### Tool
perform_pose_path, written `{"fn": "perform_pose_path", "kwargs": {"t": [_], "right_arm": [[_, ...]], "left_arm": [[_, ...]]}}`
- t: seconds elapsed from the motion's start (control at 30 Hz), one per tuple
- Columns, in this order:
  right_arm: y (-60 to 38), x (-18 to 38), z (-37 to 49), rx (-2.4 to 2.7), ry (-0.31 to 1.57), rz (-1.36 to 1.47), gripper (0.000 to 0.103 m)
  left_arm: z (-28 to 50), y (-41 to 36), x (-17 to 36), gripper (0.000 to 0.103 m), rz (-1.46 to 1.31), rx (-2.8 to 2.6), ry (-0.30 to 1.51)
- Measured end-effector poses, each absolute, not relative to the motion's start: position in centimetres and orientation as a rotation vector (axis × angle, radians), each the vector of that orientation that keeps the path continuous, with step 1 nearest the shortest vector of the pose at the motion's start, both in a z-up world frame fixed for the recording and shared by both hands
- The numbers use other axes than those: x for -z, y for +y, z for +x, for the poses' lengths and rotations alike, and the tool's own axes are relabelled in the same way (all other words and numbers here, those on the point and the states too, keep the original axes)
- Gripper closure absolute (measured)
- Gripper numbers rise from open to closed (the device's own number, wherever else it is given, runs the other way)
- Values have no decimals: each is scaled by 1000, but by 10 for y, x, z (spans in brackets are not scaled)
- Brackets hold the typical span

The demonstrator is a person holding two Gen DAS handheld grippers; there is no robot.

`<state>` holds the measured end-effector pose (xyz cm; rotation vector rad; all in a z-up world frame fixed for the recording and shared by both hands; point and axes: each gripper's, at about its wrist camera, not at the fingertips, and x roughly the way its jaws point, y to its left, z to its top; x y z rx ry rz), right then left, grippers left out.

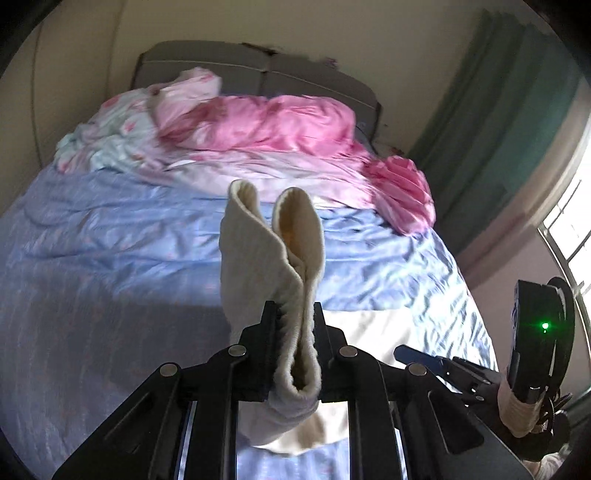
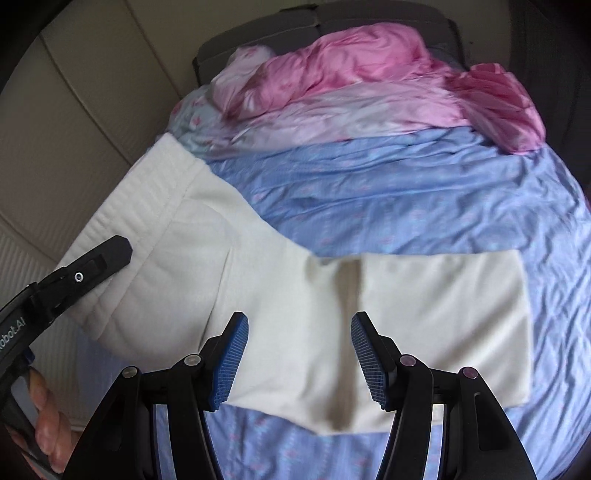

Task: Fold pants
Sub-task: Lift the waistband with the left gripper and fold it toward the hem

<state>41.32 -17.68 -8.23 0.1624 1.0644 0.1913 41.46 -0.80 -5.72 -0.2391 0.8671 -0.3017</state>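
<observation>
1. Everything sits on a bed (image 1: 110, 240) with a wrinkly blue patterned sheet (image 2: 406, 199). A grey headboard (image 1: 207, 66) stands against a cream wall (image 1: 332, 29), and in the left wrist view a green curtain (image 1: 491, 122) hangs beside a bright window (image 1: 576, 221) on the right.

2. The pants (image 2: 280, 280) are cream, soft and fleecy. In the right wrist view they're spread across the sheet, ribbed waistband (image 2: 122, 218) towards the left and lifted off the bed, the legs flat on the right.

3. The left gripper (image 1: 295, 332) has its jaws clamped on a bunched bit of the waistband, which pokes up past the jaws in two rounded loops. From the right wrist view it's one black finger over the waistband.

4. The right gripper (image 2: 299, 354) hovers just above the pants with its jaws spread wide and nothing between the blue ribbed pads (image 2: 229, 365).

5. Hard-to-see stuff: the left gripper's own body covers the rest of the pants below the jaws in its view. The lower left of the right view shows only a few fingers of the hand (image 2: 48, 424) on the handle. Both views blur towards the edges.

6. Other things: a crumpled pink blanket (image 1: 266, 122) heaped near the headboard, with a pale floral sheet (image 1: 114, 133) bunched beside it. They lie well apart from the pants.
</observation>
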Motion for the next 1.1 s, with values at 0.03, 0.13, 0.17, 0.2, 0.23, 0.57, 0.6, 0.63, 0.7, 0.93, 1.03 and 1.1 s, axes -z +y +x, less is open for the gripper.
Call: {"fn": "perform_pose_path", "kwargs": {"t": [0.03,0.13,0.17,0.2,0.23,0.57,0.6,0.63,0.7,0.93,1.03,1.1], "right_arm": [[-186,80,411,-186,1059,161,43],[-219,73,403,-173,1051,165,43],[-233,72,401,-170,1049,169,43],[-244,70,399,-166,1048,174,43],[-253,69,398,-165,1048,180,43],[-370,80,386,-148,1081,200,43],[-381,84,387,-141,1091,193,43],[-392,89,388,-135,1100,190,43],[-417,101,391,-122,1125,189,43],[-471,136,396,-116,1190,202,43],[-484,147,399,-118,1214,207,43],[-492,155,400,-117,1230,208,43]], "left_arm": [[412,-23,54,86,-229,312,869],[408,-61,49,87,-214,325,872],[407,-73,48,87,-214,325,879],[407,-87,48,87,-214,323,886],[408,-95,48,87,-215,320,890],[409,-221,73,87,-169,305,977],[410,-235,81,87,-169,304,992],[411,-244,87,87,-167,303,1004],[412,-264,100,87,-159,302,1029],[420,-322,139,87,-131,293,1109],[422,-340,154,87,-106,277,1137],[424,-348,165,87,-89,266,1157]]}}
